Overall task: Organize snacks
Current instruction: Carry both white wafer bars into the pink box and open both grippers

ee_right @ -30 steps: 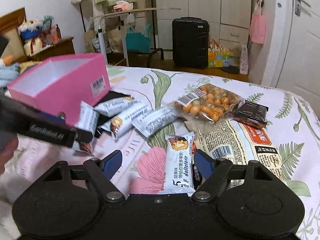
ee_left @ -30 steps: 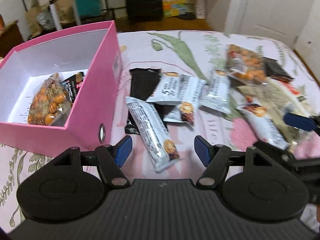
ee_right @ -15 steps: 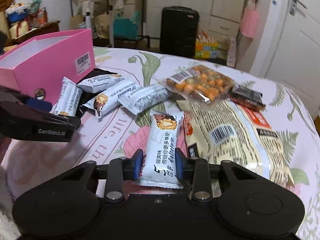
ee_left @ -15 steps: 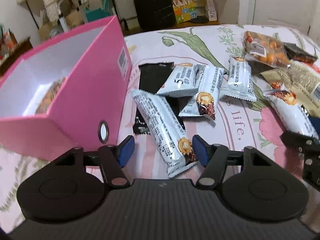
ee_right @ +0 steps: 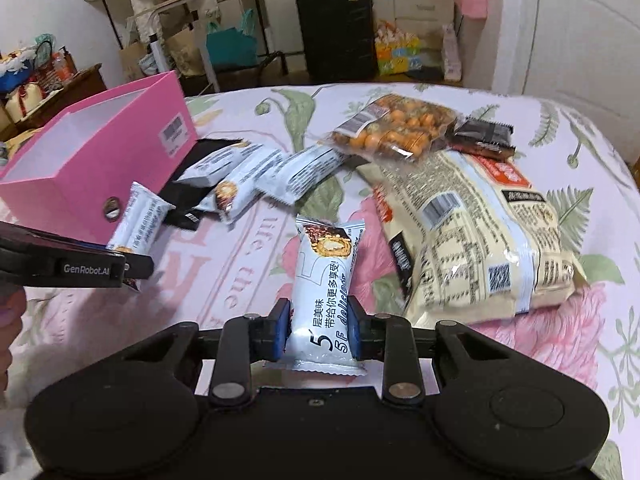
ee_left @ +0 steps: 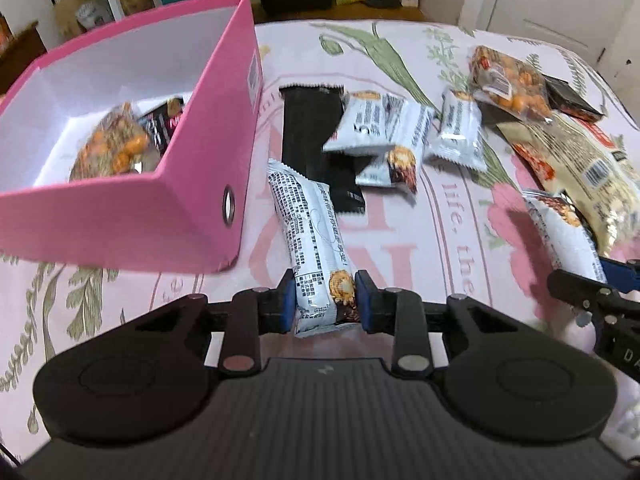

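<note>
My left gripper (ee_left: pixel 325 300) is closing its jaws on the near end of a white snack bar (ee_left: pixel 308 232), and the blue pads press both its sides. The bar lies on the bedspread just right of the pink box (ee_left: pixel 192 208). Inside the box are a bag of orange nuts (ee_left: pixel 114 148) and a dark packet (ee_left: pixel 164 124). My right gripper (ee_right: pixel 319 330) is closing on another white snack bar (ee_right: pixel 326 280), its pads tight on the lower half. The pink box (ee_right: pixel 100 160) stands far left in the right wrist view.
Loose on the floral bedspread lie a black packet (ee_left: pixel 312 128), several white bars (ee_left: pixel 372 124), a nut bag (ee_right: pixel 396 128), a large beige bag (ee_right: pixel 480 236) and a small dark packet (ee_right: pixel 484 136). A suitcase (ee_right: pixel 336 32) and shelves stand behind the bed.
Both grippers went from wide open to shut: the right closed on its bar first, then the left on the bar beside the box. Both cameras moved a little closer to the bedspread.
</note>
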`<act>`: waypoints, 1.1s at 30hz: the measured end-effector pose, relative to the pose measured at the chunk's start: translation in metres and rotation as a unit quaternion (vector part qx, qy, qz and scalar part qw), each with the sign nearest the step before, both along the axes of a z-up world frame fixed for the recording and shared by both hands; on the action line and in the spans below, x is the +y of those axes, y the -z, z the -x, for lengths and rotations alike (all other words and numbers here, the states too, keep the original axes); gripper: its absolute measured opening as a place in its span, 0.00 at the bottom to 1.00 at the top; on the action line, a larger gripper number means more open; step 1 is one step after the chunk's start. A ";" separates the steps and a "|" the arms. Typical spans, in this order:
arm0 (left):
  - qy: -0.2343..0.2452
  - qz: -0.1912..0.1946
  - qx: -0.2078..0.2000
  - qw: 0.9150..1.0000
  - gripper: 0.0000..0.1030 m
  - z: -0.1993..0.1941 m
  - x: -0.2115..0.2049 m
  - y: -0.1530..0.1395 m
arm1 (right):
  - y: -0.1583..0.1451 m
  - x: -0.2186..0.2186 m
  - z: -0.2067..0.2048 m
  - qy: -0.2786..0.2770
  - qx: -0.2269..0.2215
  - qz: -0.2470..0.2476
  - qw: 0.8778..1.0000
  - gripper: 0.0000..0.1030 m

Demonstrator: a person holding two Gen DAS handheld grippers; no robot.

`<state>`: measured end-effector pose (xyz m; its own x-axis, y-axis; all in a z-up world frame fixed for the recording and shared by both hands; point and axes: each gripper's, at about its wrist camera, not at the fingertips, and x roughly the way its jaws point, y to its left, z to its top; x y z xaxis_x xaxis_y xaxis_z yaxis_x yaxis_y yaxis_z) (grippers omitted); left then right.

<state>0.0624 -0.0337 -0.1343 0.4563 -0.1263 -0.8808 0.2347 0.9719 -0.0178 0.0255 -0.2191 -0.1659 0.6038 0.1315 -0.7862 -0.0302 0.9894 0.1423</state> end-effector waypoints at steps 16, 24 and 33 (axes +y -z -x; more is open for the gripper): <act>0.112 -0.022 0.092 0.989 0.28 0.022 0.027 -0.052 | -0.055 0.022 0.018 -0.104 0.060 -0.034 0.992 0.32; 0.150 -0.023 0.034 0.988 0.28 0.029 0.043 -0.095 | -0.089 0.049 0.011 -0.156 0.061 -0.056 0.984 0.32; 0.150 -0.017 -0.002 0.989 0.28 0.027 0.071 -0.143 | -0.134 0.094 -0.016 -0.215 0.024 -0.082 0.973 0.32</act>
